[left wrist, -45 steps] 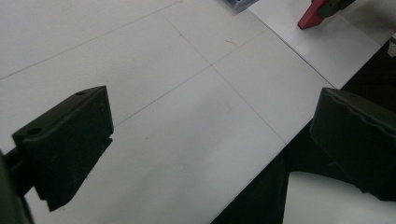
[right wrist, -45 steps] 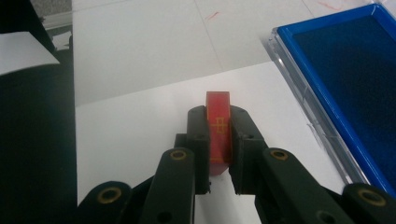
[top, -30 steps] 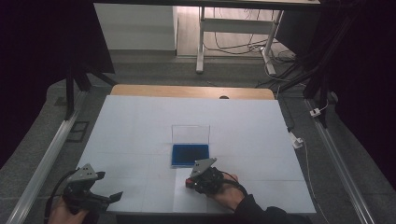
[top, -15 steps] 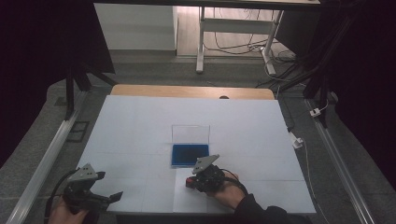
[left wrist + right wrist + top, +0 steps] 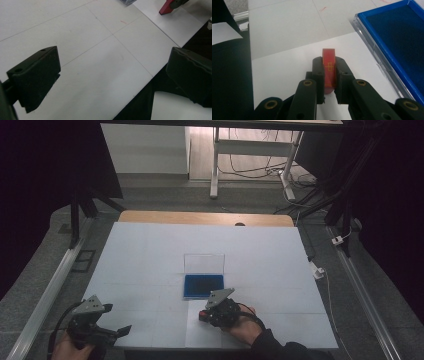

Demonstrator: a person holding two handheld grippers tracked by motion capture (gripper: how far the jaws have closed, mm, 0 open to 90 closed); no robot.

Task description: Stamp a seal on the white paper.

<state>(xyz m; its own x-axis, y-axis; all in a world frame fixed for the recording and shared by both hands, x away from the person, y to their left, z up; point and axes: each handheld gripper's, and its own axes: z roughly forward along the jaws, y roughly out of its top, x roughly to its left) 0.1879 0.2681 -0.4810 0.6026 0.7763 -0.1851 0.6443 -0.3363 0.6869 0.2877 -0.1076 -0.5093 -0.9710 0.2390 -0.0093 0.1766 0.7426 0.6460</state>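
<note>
Bench (image 5: 150,255) lying under white sheet. Blue ink pad (image 5: 203,285) sitting mid-bench, clear lid standing open behind. Left claw (image 5: 102,332) hovering at near-left corner, jaws gaping wide apart. Right claw (image 5: 329,75) clamping red stamp (image 5: 329,65) just beside pad's near edge, stamp's long axis running along jaws, tip pointing away from hand, over white paper.

No legible txt; faint yellow marks on red block (image 5: 329,67).
</note>
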